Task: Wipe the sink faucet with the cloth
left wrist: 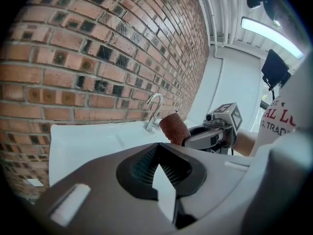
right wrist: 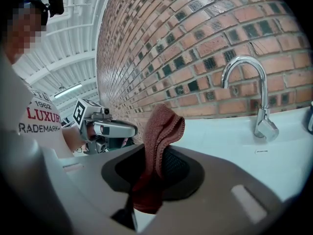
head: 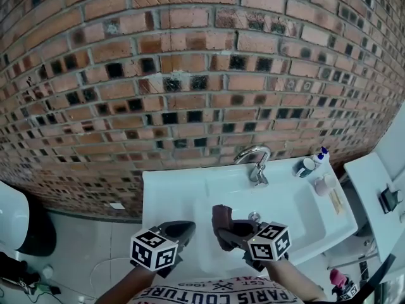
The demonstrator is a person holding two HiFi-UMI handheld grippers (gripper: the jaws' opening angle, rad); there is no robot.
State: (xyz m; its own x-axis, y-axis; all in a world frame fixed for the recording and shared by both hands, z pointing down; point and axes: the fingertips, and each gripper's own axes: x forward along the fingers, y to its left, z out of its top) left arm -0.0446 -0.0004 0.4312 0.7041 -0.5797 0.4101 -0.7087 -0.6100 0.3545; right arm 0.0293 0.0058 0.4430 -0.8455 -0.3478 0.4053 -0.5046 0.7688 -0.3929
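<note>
Reddish-brown terry cloth point(right wrist: 159, 141) pinched in the jaws of right gripper point(head: 223, 228), folded end standing past the tips. Left gripper point(head: 179, 231) closed on nothing, near left. Curved chrome sink faucet point(head: 255, 161) upright at far rim of white basin point(head: 183, 195): beyond and slightly right of cloth, apart. Nearer to right gripper.

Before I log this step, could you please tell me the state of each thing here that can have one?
Faucet: no water running, nothing touching it.
Cloth: folded, clamped, sticking up out of the jaws, clear of the Faucet.
Right gripper: shut on the Cloth.
Left gripper: shut, empty.
</note>
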